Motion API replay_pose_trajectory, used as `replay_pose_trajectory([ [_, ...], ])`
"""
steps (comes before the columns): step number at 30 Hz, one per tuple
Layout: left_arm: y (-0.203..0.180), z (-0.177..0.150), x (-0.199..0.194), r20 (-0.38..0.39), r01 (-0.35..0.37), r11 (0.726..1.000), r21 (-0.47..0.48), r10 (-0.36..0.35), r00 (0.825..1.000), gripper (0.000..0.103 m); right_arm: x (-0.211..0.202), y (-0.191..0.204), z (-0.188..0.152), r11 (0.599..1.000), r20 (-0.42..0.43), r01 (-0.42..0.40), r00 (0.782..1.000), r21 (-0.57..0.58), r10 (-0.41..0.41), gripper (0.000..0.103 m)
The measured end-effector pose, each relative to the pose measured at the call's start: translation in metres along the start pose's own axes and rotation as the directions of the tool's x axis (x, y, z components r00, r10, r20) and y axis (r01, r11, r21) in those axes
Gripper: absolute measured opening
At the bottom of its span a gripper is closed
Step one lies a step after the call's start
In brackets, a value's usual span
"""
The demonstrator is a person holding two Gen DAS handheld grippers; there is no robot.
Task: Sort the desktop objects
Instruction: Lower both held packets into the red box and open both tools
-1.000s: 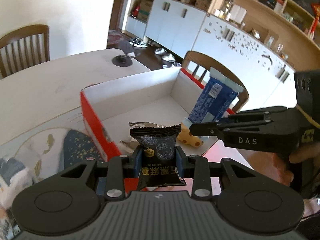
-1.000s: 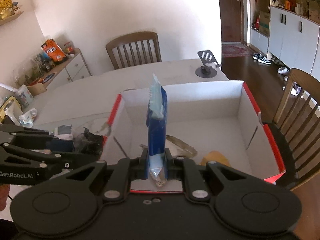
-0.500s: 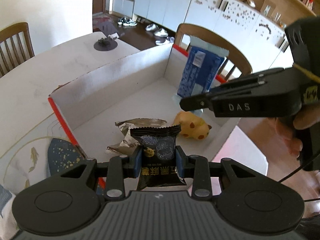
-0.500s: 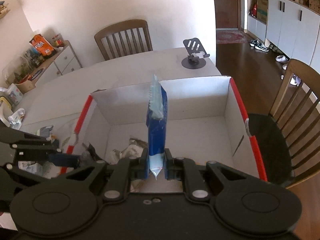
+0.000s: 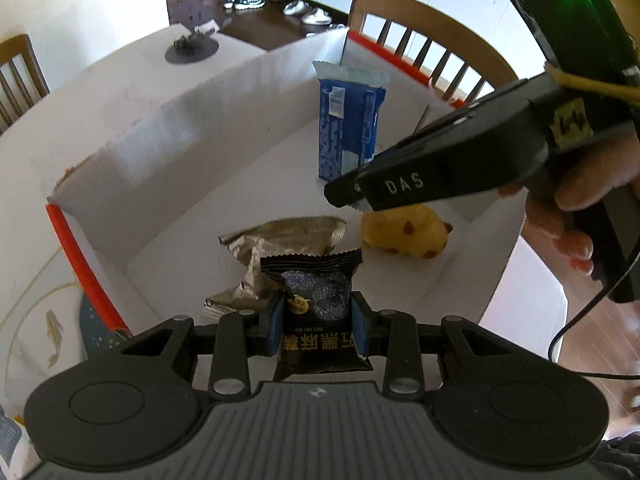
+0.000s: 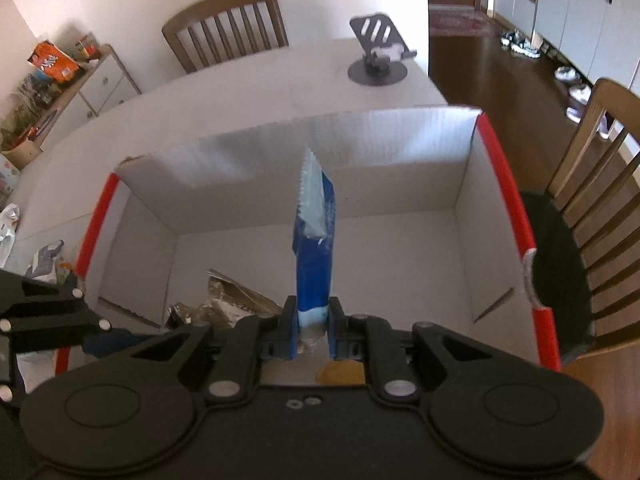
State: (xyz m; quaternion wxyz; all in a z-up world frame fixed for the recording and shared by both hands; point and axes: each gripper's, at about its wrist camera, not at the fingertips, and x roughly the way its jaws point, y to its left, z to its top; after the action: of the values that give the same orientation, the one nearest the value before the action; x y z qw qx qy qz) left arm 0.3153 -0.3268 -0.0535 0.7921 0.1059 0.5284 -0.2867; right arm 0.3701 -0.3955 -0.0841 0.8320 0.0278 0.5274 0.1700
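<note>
Hovering over the open cardboard box (image 6: pixel 472 216) with both tools loaded. Left gripper (image 5: pixel 318 322) is clamped on a black snack packet (image 5: pixel 316 304); right gripper (image 6: pixel 313 330) is pinched narrow on the bottom seal of a blue wrapper (image 6: pixel 314 240), which stands upright above the box floor. Both point steeply down into the box.

Already inside: a crumpled silver wrapper (image 5: pixel 280 236) at the left view's 12 o'clock from the black packet, and a yellow toy (image 5: pixel 408 232) at about 2 o'clock.

Risks, as judged: the two tools sit close together, so a release while crossing could knock one packet against the other tool. The blue wrapper is tall and held only by its end; it may flop or land on the box's red-edged rim (image 6: pixel 506 184) rather than inside.

Surface: a pale table (image 6: pixel 248 96), a phone stand (image 6: pixel 378 60) at its far end. Wooden chairs (image 6: pixel 228 24) at 11 o'clock and 3 o'clock of the right view; dark wood floor, white cabinets beyond.
</note>
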Motion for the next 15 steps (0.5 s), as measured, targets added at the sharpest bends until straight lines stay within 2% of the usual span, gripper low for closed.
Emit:
replay_pose_trajectory([
  [9, 0.004, 0.0, 0.014, -0.047, -0.001, 1.0, -0.01, 0.0, 0.999, 0.032, 0.022, -0.013, 0.005, 0.998, -0.093, 0.013, 0.996, 0.056, -0.008, 0.014],
  [15, 0.006, -0.001, 0.017, -0.056, 0.006, 1.0, -0.009, -0.006, 0.998, 0.032, 0.026, -0.016, 0.005, 0.997, -0.106, 0.015, 0.994, 0.072, -0.007, 0.021],
])
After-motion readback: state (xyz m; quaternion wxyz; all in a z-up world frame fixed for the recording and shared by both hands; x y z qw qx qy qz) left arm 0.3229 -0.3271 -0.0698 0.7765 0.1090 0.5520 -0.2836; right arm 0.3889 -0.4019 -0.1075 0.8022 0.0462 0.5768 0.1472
